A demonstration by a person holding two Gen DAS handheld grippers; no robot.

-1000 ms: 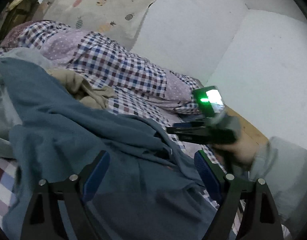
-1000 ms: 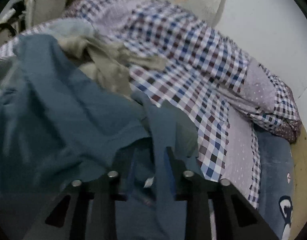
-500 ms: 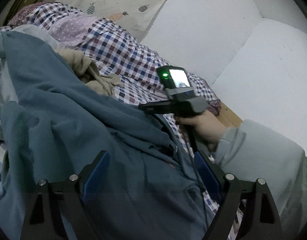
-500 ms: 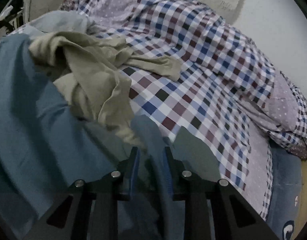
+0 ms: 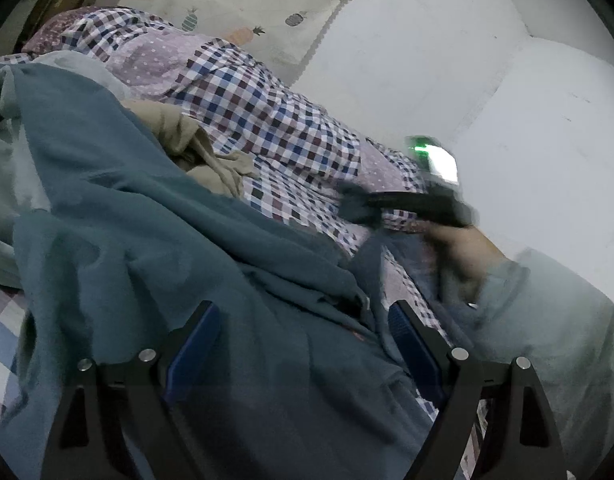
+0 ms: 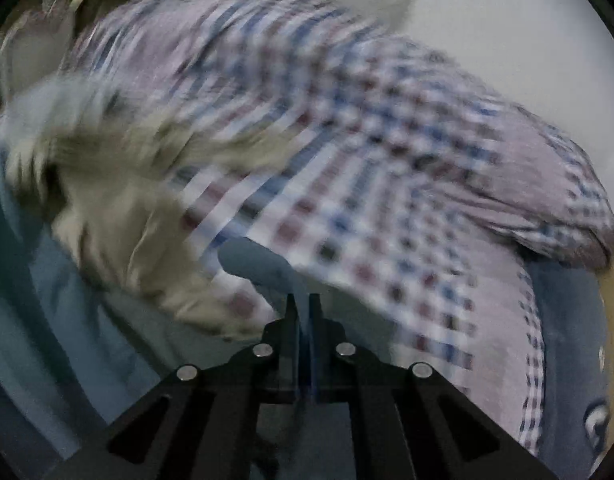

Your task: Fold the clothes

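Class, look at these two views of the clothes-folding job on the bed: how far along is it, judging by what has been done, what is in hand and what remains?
Done: nothing looks folded; the teal garment lies rumpled across the checked bedding. In hand: the right tool is shut on an edge of that garment, while the left tool hangs open above it. Left: folding the teal garment, then the crumpled beige garment beside it. The right view is blurred.

teal garment (image 5: 155, 240): soft matt knit cloth, creased
beige garment (image 5: 195, 148): thin matt cloth, crumpled
checked quilt (image 5: 275, 120): woven cotton-like cloth, matt
left gripper (image 5: 303, 344): matt black plastic frame, blue rubbery pads, shiny metal screws
right gripper (image 6: 303, 312): matt black plastic, bright metal screw heads
wall (image 5: 527, 100): white, dull, slightly rough
sleeve (image 5: 547, 320): pale matt cloth
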